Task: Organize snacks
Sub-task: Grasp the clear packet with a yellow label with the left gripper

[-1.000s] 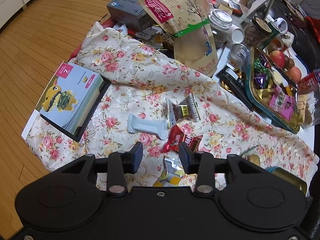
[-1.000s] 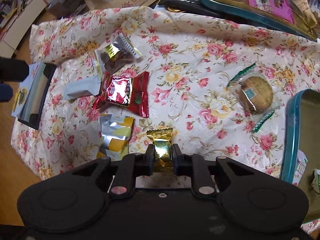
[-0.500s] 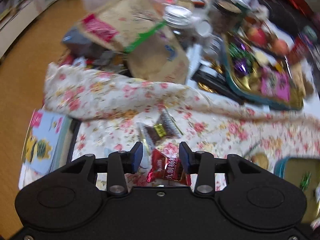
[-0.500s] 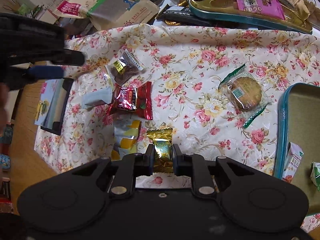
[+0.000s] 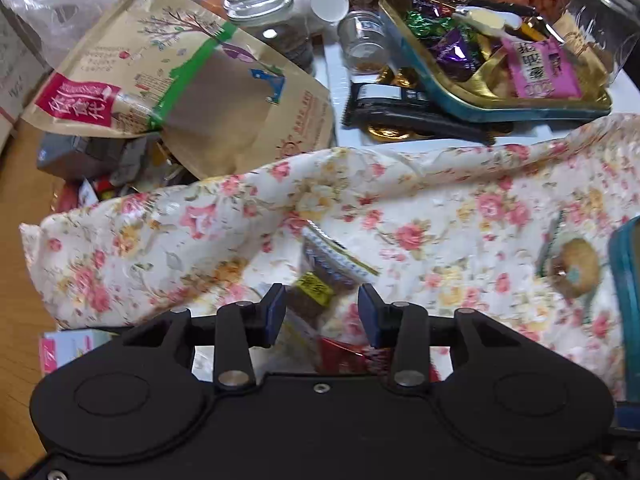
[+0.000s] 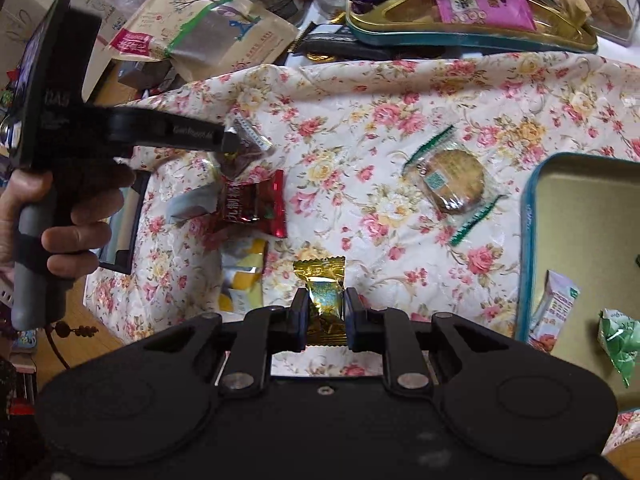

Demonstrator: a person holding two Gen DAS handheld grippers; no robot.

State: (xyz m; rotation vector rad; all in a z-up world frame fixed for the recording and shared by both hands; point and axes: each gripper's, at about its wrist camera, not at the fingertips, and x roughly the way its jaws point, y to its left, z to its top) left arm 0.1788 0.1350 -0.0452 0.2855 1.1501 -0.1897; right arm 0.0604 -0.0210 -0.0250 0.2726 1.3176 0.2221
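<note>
Right hand-held gripper [image 6: 325, 314] clamps a gold candy [image 6: 323, 304]; left hand-held gripper [image 5: 322, 314], jaws apart, straddles a brown-filled packet [image 5: 320, 280] beside red wrapper [image 6: 252, 208].

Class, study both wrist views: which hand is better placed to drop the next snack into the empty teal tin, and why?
Right. The right tool is already shut on the gold candy, beside the teal tin. The left tool stands open over the brown snack packet, gripping nothing.

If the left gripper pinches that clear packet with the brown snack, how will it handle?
The clear packet looks thin and crinkly, so it will likely flex and hang limp. It seems light for its size. The glossy film may slip between the left gripper's open jaws unless they pinch the brown block itself.
</note>
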